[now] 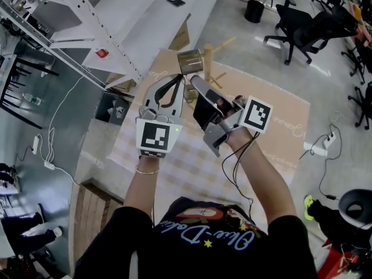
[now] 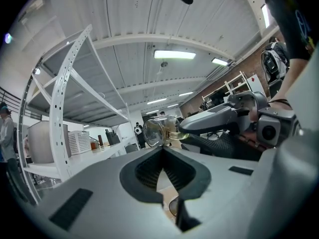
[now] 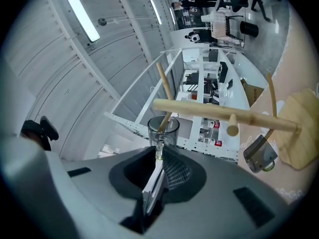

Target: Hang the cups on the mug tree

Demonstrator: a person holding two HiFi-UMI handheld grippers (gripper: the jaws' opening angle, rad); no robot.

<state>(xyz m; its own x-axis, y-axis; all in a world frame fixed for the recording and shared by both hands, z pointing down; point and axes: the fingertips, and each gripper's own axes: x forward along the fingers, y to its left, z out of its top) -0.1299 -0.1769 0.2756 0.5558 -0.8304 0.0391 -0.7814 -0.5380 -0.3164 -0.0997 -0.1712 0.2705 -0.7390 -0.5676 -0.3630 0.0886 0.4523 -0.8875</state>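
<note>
My right gripper (image 1: 195,79) (image 3: 158,153) is shut on the handle of a clear glass cup (image 1: 190,61) (image 3: 163,128) and holds it in the air right beside the wooden mug tree (image 1: 208,54). In the right gripper view the tree's pole (image 3: 214,114) runs across just behind the cup, and one peg (image 3: 163,86) shows through the glass. A second glass cup (image 3: 259,156) hangs on a lower peg near the tree's base (image 3: 304,128). My left gripper (image 1: 174,81) (image 2: 162,151) is shut and empty, close to the left of the right one. From it I see the held cup (image 2: 158,131).
The tree stands on a tan mat (image 1: 273,106) with a checked cloth (image 1: 192,161) nearer me. White metal shelving (image 1: 87,34) runs along the left. Black office chairs (image 1: 302,28), a black bin (image 1: 253,10) and a power strip with cables (image 1: 318,150) are on the floor.
</note>
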